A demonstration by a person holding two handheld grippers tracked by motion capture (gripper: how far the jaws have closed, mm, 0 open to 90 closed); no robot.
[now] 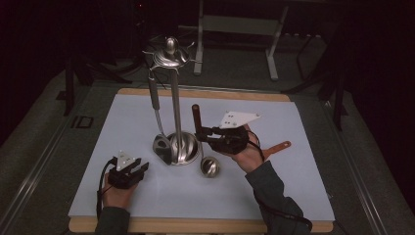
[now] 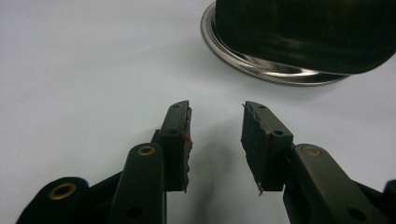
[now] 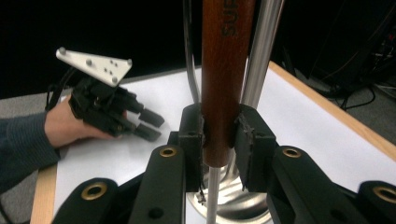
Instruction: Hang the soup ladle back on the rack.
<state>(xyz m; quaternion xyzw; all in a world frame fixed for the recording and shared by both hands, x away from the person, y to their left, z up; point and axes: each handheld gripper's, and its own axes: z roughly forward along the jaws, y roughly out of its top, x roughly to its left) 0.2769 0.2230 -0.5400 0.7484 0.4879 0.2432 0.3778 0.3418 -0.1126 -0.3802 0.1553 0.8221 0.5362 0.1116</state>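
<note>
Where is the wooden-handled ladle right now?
In the high view, the ladle stands upright just right of the steel stand, its handle clamped in the right gripper, its bowl low beside the stand's base.

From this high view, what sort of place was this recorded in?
Probably a lab or workshop bench set up for recording: a white sheet over a wooden table, dim surroundings, bare metal table legs behind, and cables on the floor.

A dim room: grey floor (image 1: pixel 44 122), white-topped table (image 1: pixel 293 196), pale metal frame (image 1: pixel 240 24) behind.
</note>
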